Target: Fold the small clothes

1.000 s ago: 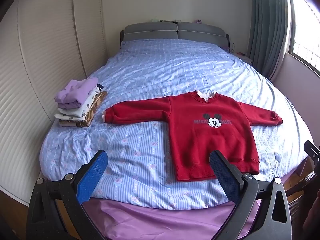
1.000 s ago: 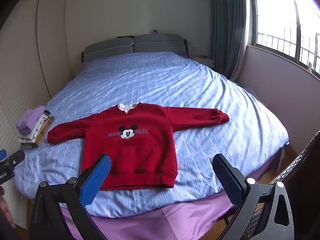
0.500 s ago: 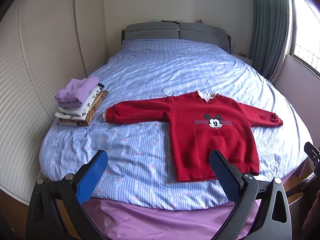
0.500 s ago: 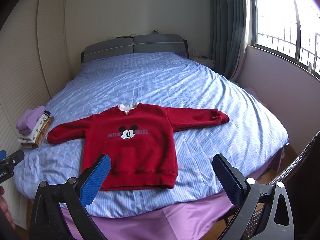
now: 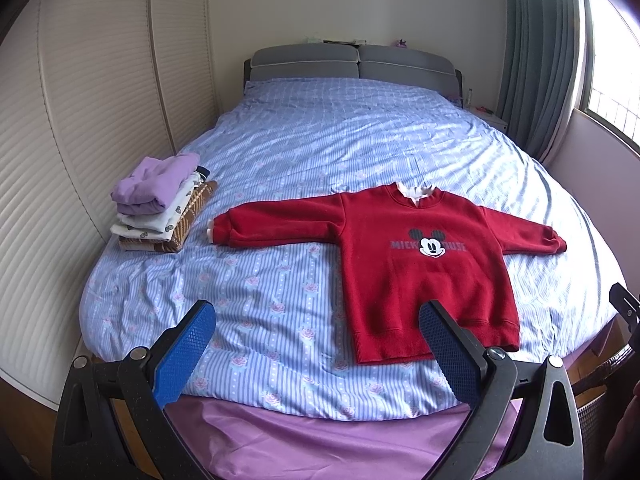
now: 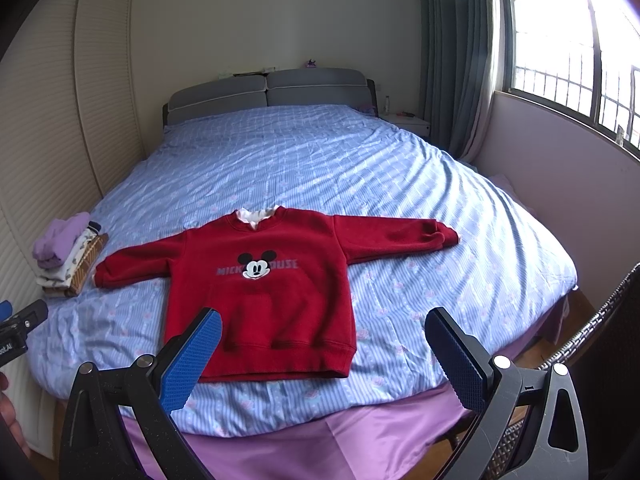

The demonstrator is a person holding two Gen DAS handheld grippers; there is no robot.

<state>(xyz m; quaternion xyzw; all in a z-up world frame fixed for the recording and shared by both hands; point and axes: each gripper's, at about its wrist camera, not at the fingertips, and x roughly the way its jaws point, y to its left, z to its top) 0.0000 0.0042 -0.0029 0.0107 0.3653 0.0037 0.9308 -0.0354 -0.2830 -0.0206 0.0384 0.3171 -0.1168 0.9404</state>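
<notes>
A blue striped bed (image 5: 320, 152) carries a red sweatshirt (image 5: 424, 264) lying flat, collar toward the headboard, hem toward the cameras, sleeves spread sideways. The left gripper (image 5: 316, 350) and right gripper (image 6: 322, 352) hover with fingers wide apart, empty.

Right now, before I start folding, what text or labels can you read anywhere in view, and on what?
"MICK" and "OUSE": grey letters across the chest of the red sweatshirt, split by the cartoon mouse face that covers the middle letters.
White letters on the left tool's body at the left edge of the right wrist view: cut off, unreadable.
Folded clothes stack: patterns only, no lettering to be read.
Nothing else legible.
</notes>
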